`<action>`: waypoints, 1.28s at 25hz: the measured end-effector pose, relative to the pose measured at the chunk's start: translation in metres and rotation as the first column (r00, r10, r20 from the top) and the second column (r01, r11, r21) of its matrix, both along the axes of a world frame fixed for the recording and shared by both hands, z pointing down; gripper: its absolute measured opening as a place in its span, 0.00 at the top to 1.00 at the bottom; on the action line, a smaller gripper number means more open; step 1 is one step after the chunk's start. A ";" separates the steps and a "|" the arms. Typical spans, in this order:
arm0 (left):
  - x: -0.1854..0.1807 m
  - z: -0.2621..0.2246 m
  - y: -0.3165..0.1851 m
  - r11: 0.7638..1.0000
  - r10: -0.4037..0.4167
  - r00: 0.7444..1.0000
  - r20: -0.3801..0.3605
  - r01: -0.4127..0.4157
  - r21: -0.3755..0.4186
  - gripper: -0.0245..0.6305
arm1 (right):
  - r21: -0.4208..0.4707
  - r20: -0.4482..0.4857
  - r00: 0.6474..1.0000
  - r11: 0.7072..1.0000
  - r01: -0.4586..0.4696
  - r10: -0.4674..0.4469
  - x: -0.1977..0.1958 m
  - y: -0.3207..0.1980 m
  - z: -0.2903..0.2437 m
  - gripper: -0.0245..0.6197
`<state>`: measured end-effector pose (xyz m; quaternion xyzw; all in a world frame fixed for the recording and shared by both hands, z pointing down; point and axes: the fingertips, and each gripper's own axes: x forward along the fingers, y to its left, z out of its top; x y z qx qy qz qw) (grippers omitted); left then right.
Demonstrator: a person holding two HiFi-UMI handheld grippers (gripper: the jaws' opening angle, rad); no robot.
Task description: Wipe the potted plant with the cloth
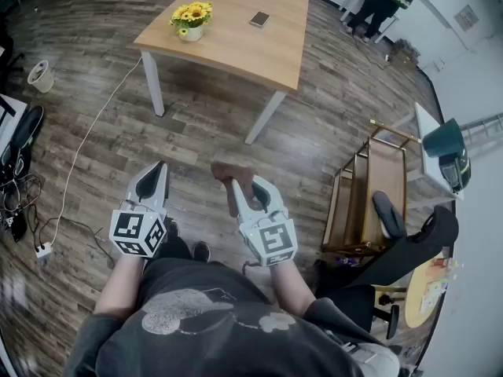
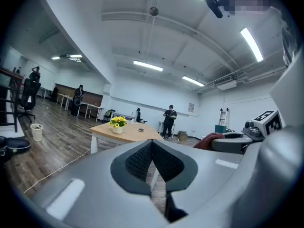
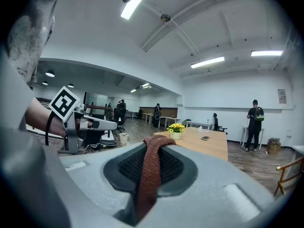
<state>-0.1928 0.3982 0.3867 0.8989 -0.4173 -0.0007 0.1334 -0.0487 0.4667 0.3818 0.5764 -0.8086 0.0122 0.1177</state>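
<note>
the wooden floor (image 1: pixel 196 124) takes up most of the head view, and the light wooden surface (image 1: pixel 236 49) stands on it well ahead of me. my two grippers are held side by side over the floor, short of that surface, both pointing roughly level toward it.

my right gripper (image 1: pixel 247 188) is pinching the cloth (image 1: pixel 230 173). the reddish-brown cloth is a narrow strip whose long axis runs along the seam between the jaws. it drapes over the tips, and a bunched end pokes forward toward the surface. my left gripper (image 1: pixel 161 167) is pressed together with nothing between its jaws.

the potted plant (image 1: pixel 191 20) stands upright near the left corner of the surface, well apart from the cloth. its white pot holds yellow flowers that point straight up. a dark phone (image 1: pixel 259 19) lies flat farther along the surface. a small white bin (image 1: pixel 40 75) stands on the floor off to my left; i cannot tell what is in it.
</note>
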 end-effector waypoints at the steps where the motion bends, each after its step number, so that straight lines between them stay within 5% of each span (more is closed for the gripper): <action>1: 0.000 -0.001 -0.003 1.000 -0.003 1.000 -0.001 0.003 0.004 0.93 | 0.000 -0.001 1.000 1.000 -0.006 0.006 0.001 -0.002 0.001 0.90; 20: 0.004 0.001 -0.003 1.000 -0.005 1.000 0.015 0.005 0.016 0.93 | 0.031 0.085 0.996 0.999 -0.032 0.029 0.011 0.004 0.004 0.90; 32: 0.008 0.030 -0.079 0.999 0.024 1.000 -0.020 -0.025 -0.030 0.93 | 0.000 0.079 0.994 0.998 -0.070 0.070 0.017 -0.068 0.020 0.90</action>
